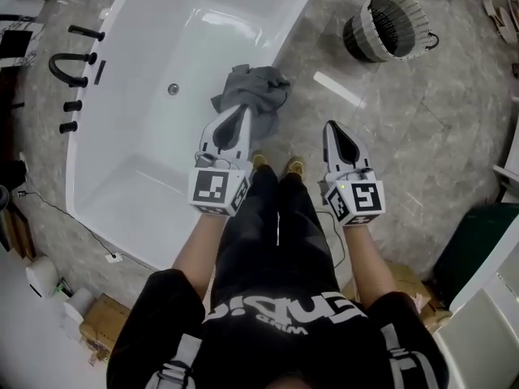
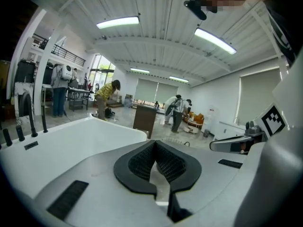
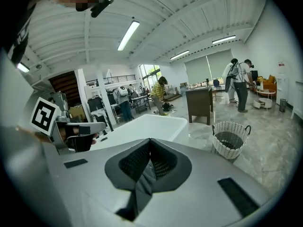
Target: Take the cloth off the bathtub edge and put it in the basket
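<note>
A crumpled grey cloth (image 1: 255, 94) is draped over the near edge of the white bathtub (image 1: 146, 96). My left gripper (image 1: 245, 110) is shut and empty, its tip at the cloth's near side; whether it touches the cloth I cannot tell. My right gripper (image 1: 331, 125) hangs over the floor to the right of the cloth, jaws together with nothing between them. The woven basket (image 1: 389, 24) stands on the floor at the far right. In the left gripper view the jaws of the left gripper (image 2: 155, 143) meet over the tub (image 2: 71, 141). The right gripper view shows the right gripper (image 3: 150, 141), the basket (image 3: 230, 140) and the tub (image 3: 147, 126).
Black taps (image 1: 77, 63) stand on the tub's left rim. My feet (image 1: 276, 164) are on the marble floor beside the tub. A green bin (image 1: 478, 241) sits at the right and cardboard boxes (image 1: 101, 322) at the lower left. Several people and a brown cabinet (image 3: 199, 103) are far off.
</note>
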A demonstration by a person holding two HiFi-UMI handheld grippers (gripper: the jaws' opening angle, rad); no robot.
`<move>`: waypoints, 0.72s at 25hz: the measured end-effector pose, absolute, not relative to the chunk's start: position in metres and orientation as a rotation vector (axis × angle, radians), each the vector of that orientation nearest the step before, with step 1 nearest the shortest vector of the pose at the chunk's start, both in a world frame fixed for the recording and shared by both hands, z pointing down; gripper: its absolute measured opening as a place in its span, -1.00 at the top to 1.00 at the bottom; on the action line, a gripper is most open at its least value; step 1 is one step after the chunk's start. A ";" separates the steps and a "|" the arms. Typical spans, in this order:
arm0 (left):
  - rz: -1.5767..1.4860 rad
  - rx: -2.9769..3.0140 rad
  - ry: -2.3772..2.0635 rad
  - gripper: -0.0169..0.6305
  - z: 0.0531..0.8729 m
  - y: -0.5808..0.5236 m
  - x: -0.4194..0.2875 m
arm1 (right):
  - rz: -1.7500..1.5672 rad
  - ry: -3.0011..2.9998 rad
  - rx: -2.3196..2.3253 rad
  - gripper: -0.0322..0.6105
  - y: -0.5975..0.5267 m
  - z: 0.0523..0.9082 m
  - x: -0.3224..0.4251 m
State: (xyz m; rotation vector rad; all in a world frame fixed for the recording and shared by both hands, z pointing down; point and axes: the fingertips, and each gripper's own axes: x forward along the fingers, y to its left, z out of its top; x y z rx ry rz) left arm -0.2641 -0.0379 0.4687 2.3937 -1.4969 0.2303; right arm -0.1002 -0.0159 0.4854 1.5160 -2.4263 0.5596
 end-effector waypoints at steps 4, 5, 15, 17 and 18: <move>0.240 2.389 -1.480 0.90 0.489 -0.047 -0.261 | 0.597 -2.401 1.537 0.86 -0.021 0.502 -0.098; 0.243 2.380 -1.477 0.79 0.494 -0.049 -0.260 | 0.604 -2.399 1.540 0.86 -0.021 0.504 -0.098; 0.332 2.334 -1.476 -0.34 0.516 -0.054 -0.254 | 0.639 -2.396 1.514 0.86 -0.016 0.506 -0.099; 0.391 2.316 -1.460 -0.34 0.529 -0.056 -0.253 | 0.650 -2.391 1.518 0.86 -0.016 0.508 -0.097; 0.428 2.299 -1.453 -0.34 0.539 -0.057 -0.254 | 0.656 -2.389 1.519 0.86 -0.016 0.509 -0.096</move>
